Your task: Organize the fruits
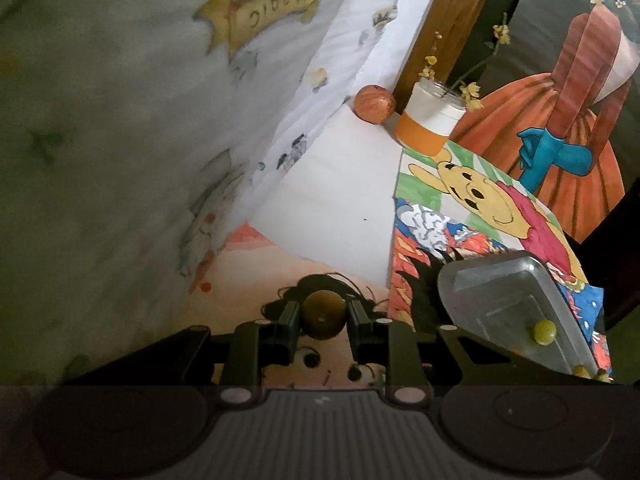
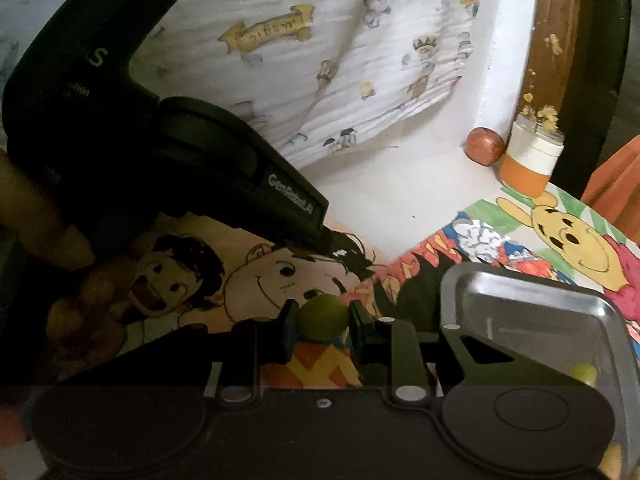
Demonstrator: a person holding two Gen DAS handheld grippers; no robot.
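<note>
While angled downward — both claws fruit-clamped

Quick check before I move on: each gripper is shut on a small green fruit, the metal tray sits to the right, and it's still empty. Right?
Not quite: the metal tray is not empty. The left wrist view shows a small green fruit already in it. The rest holds: the left gripper and right gripper are each shut on a small round fruit, and the tray sits to the right.
</note>
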